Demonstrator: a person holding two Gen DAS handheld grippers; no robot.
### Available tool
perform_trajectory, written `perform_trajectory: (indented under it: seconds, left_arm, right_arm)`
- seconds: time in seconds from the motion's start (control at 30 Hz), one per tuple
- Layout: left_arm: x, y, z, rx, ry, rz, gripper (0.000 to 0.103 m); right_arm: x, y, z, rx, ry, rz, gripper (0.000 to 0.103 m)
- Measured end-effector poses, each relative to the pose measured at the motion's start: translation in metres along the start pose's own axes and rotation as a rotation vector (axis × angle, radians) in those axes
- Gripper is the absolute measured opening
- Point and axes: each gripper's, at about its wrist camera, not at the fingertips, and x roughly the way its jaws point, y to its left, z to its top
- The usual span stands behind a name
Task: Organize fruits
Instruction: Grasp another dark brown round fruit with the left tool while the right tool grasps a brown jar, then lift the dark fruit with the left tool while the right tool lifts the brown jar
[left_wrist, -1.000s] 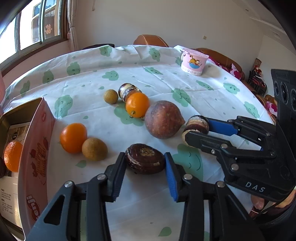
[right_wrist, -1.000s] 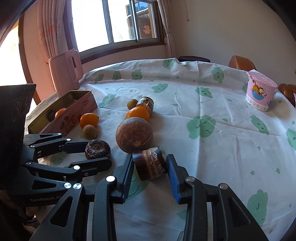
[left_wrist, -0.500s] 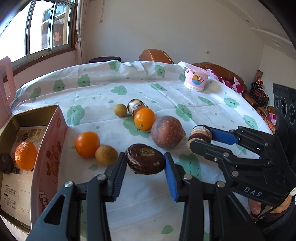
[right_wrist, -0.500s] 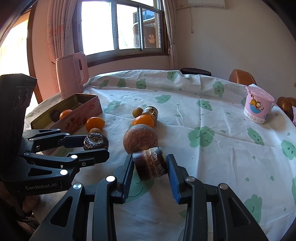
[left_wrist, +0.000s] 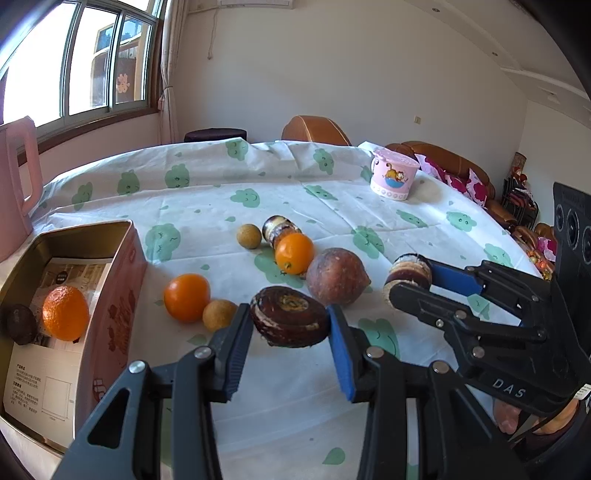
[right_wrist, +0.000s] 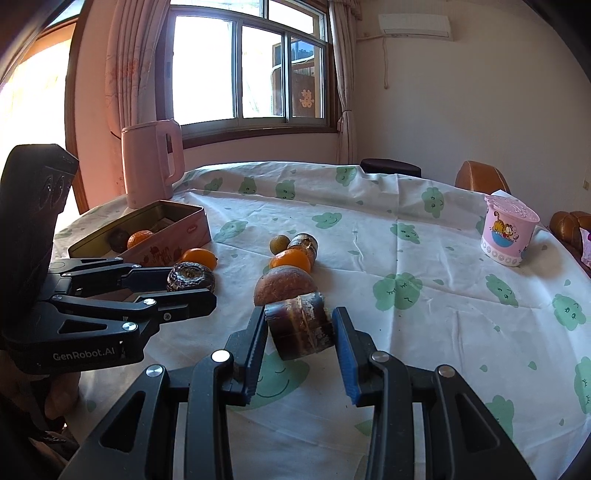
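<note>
Dark round fruit (left_wrist: 290, 321): brown, flattish, pale ring on its top face; pinched between the blue pads of the left gripper (left_wrist: 291, 334) and held clear above the cloth, just right of the tin.
Left gripper: jaws narrowed onto that fruit, pads touching both its sides; seen side-on from the right wrist view (right_wrist: 192, 284).
Dark banded fruit (right_wrist: 301, 325): cylinder-like, brown with a pale seam; clamped in the right gripper (right_wrist: 299, 343), lifted off the table.
Right gripper: closed on the banded fruit, both pads in contact; from the left wrist view it reaches in from the right (left_wrist: 408, 278).
Big brown fruit (left_wrist: 337, 276): round, dull reddish-brown, resting on the cloth between the 2 grippers.
Orange (left_wrist: 294, 253): touching the big brown fruit's left side, with a dark banded piece (left_wrist: 277, 229) right behind it.
Small tan fruit (left_wrist: 249, 236): just left of that banded piece.
Second orange (left_wrist: 187, 297): near the tin, with another tan fruit (left_wrist: 219, 314) touching its right.
Tin (left_wrist: 122, 280): pink, open, at table's left edge; holds 1 orange (left_wrist: 65, 318) and 1 dark fruit (left_wrist: 19, 324) side by side on printed paper.
Table (left_wrist: 424, 229): white cloth, green cloud print.
Pink cup (left_wrist: 394, 178): lidded, cartoon cat, far right.
Pink kettle (right_wrist: 152, 162): behind the tin, by the window.
</note>
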Motion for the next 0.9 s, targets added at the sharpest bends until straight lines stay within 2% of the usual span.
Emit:
perform_trajectory:
  seconds: [0.9]
  left_arm:
    - [-0.019, 0.003, -0.002, -0.021, -0.112, 0.013, 0.043]
  right_arm:
    - [-0.019, 0.004, -0.004, -0.025, -0.114, -0.026, 0.038]
